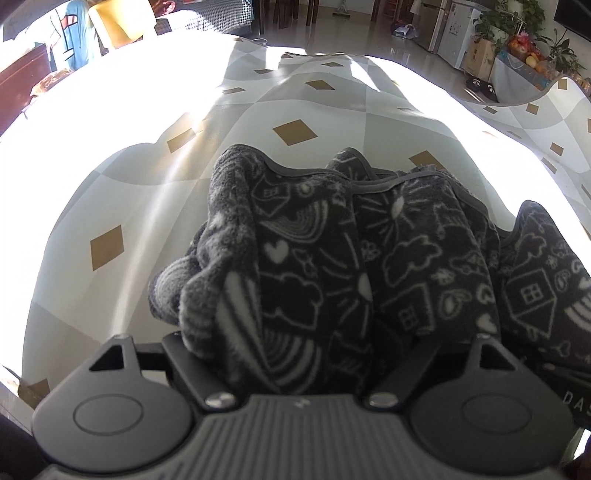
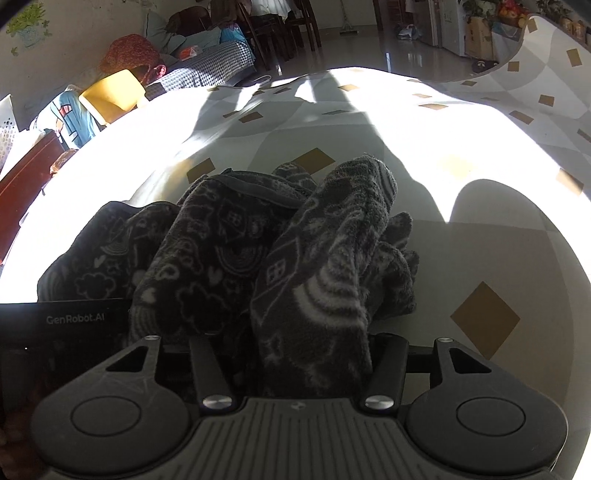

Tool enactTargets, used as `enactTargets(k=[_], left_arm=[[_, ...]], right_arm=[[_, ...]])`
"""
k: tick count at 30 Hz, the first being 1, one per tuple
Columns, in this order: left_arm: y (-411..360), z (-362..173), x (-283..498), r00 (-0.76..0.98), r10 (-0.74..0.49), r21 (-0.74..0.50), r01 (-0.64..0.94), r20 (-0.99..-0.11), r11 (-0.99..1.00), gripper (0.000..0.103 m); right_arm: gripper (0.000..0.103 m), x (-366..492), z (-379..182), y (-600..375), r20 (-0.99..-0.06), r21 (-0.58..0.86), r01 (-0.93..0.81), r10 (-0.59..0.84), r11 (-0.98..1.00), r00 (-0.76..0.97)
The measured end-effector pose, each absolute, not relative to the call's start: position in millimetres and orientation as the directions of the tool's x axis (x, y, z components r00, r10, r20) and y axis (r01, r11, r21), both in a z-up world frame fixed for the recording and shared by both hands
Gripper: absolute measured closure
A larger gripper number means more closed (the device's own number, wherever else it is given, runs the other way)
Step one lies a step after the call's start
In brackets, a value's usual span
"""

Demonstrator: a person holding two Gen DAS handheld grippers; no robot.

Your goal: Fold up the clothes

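The dark grey fleece garment printed with white doodles [image 1: 332, 251] lies bunched on the grey-and-white tablecloth with tan diamonds [image 1: 155, 177], filling the lower middle of both wrist views. The cloth reaches down between each gripper's arms at the bottom edge. Behind the table, a yellow box [image 2: 110, 92] sits upper left and a white fridge [image 1: 448, 33] upper right.

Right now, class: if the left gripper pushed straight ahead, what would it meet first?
The dark patterned fleece garment, already bunched between its fingers; beyond it probably the tablecloth, though depth is unclear.
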State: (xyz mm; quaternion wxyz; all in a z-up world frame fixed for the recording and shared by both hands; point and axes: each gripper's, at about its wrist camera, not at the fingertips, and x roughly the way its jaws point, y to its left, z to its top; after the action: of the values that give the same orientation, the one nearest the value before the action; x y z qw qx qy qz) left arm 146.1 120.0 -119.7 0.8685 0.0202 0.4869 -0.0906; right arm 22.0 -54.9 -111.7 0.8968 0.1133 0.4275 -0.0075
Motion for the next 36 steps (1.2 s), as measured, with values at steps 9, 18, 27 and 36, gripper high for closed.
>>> enactTargets(k=[9,18,27,36], left_arm=[[122,-134,161,0.465,-0.146,-0.083,0.152,-0.873,0.985,0.005],[113,-131,162,0.426,-0.27,-0.176,0.247,-0.863,0.953,0.032],[101,-114,145,0.468,-0.29,-0.147,0.317,-0.835,0.937,0.058],[103,-96,136,0.514,-0.274,-0.123,0.309,-0.813,0.943,0.059]], right_arm=[[0.038,24,-123,-52,-0.774,0.155,0.107,0.053,0.982,0.631],[0.056,25,-125,-40,-0.747,0.263,-0.009,0.21,0.965,0.63],[0.068,17,-112,-27,-0.715,0.231,-0.083,0.227,0.969,0.661],[0.068,12,-98,-22,-0.68,0.23,-0.109,0.239,0.967,0.693]])
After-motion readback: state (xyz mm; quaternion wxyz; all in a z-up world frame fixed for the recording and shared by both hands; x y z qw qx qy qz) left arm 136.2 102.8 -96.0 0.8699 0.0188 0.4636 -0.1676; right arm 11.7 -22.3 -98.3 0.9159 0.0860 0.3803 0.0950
